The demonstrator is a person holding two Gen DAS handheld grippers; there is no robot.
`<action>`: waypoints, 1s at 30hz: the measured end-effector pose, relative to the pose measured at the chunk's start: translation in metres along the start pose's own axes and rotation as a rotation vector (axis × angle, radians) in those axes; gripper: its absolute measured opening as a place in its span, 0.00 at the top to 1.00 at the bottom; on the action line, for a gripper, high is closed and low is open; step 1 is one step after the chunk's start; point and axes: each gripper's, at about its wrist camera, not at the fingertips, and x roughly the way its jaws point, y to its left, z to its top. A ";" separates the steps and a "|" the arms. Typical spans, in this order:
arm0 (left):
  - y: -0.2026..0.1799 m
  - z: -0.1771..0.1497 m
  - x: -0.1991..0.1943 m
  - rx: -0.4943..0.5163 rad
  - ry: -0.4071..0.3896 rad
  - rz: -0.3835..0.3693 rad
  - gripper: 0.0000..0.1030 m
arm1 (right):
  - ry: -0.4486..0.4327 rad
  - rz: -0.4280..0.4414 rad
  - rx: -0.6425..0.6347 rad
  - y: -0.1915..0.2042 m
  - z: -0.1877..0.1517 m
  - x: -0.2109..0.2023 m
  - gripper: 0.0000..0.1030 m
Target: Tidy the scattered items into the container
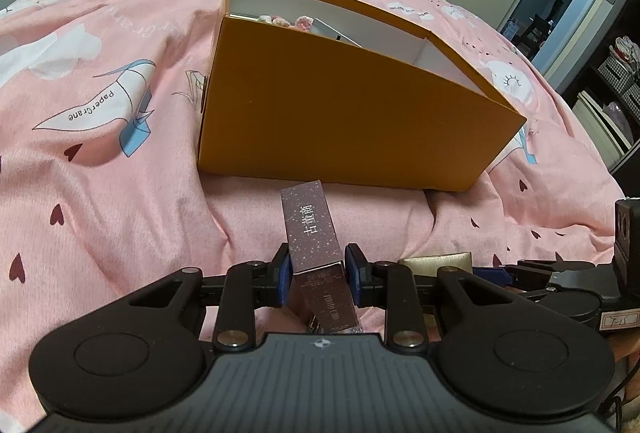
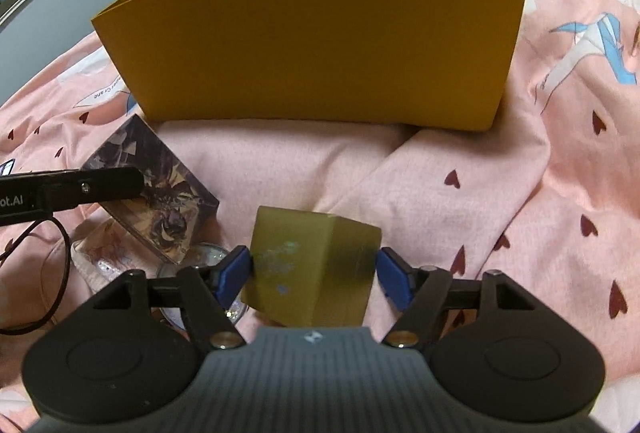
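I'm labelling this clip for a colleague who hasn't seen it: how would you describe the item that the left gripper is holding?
Start at the big orange box on the pink bedspread. Just in front of its near wall, the left gripper is shut on a slim mauve carton that points toward the box. Unlike the squat gold box in the right gripper, it is long, narrow, speckled and printed with white Chinese characters.

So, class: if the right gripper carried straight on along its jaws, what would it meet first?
Probably the near wall of the orange cardboard box. The right gripper, jaws shut on a gold box, points at that wall across bare pink bedsheet. The gold box would likely touch first; depth is unclear.
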 end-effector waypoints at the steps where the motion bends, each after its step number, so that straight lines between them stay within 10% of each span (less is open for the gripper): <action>1: 0.000 0.000 0.000 0.000 0.000 0.000 0.69 | -0.004 -0.007 -0.004 0.001 -0.001 -0.001 0.31; 16: -0.001 -0.001 0.000 0.010 -0.001 0.004 0.69 | -0.029 -0.014 -0.060 0.015 -0.002 -0.015 0.46; 22: -0.001 -0.001 -0.001 0.009 0.000 0.004 0.69 | 0.010 0.124 -0.026 0.017 0.001 -0.019 0.64; 30: 0.000 -0.001 0.000 0.009 0.003 0.004 0.69 | 0.046 0.102 -0.071 0.036 -0.005 0.000 0.61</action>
